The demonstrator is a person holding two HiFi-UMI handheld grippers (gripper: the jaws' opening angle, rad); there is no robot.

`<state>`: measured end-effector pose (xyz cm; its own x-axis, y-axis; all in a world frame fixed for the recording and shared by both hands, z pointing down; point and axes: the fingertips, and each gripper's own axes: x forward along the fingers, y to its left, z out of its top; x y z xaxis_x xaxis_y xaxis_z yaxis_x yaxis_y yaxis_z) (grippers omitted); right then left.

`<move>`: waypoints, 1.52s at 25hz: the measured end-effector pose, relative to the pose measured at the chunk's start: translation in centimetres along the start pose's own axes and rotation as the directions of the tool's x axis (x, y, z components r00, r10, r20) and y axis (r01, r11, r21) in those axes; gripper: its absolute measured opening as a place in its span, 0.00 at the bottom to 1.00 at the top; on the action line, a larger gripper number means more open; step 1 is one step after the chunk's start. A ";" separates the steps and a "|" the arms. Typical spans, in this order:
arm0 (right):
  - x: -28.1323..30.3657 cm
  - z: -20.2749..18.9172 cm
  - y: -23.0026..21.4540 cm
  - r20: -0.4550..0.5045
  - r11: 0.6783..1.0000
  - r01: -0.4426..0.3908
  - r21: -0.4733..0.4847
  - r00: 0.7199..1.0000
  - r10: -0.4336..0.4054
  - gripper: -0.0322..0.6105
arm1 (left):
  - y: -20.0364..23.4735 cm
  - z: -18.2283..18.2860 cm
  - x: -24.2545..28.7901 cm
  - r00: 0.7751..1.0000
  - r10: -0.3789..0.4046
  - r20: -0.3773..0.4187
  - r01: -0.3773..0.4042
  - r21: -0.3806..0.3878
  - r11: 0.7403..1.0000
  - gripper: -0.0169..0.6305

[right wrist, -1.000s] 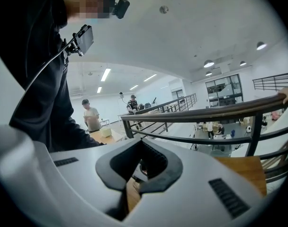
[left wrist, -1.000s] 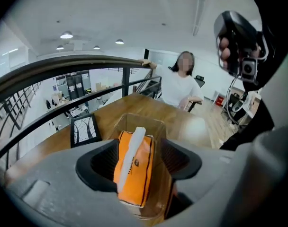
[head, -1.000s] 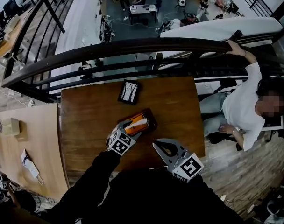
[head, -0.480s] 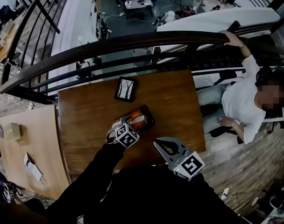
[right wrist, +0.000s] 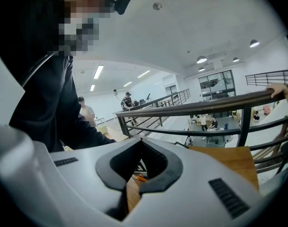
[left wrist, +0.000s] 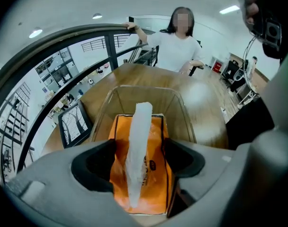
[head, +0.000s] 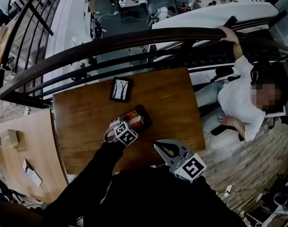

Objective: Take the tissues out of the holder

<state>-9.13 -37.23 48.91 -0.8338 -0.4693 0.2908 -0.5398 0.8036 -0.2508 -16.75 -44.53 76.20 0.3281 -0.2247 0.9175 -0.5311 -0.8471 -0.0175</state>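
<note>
Left gripper (left wrist: pixel 139 163) jaws, just opening wide, straddle the upright white tissue sheet (left wrist: pixel 140 141) of the orange tissue pack (left wrist: pixel 159 174) without touching it. Right gripper (right wrist: pixel 129 183) jaws are closed, empty, farther away.

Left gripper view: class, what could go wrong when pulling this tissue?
The left gripper has just been opening; the tissue stands between its jaws, unpinched. A close too near its thin tip could tear it. Nothing holds down the orange tissue pack in its clear holder, so it may lift along.

Open-plan office mezzanine (curved railing (head: pixel 134 38), wooden table (head: pixel 172 103)) over a lower floor (head: pixel 130 20) of desks (head: pixel 127 2)
</note>
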 end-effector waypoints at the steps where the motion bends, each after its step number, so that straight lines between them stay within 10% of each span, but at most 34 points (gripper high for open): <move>1: -0.1 0.0 -0.1 -0.001 1.000 0.006 0.000 1.000 -0.006 0.06 | 0.0 0.0 0.1 1.000 -0.002 -0.003 0.002 0.001 1.000 0.49; 38: -1.8 -0.3 1.5 0.035 0.998 0.056 0.001 0.998 -0.056 0.06 | 0.1 -0.6 -1.2 0.998 0.059 0.003 -0.059 0.054 0.997 0.26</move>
<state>-8.39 -35.05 48.29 -0.8059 -0.5258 0.2723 -0.5856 0.7758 -0.2351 -17.63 -44.05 75.32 0.2985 -0.2753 0.9138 -0.5063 -0.8573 -0.0929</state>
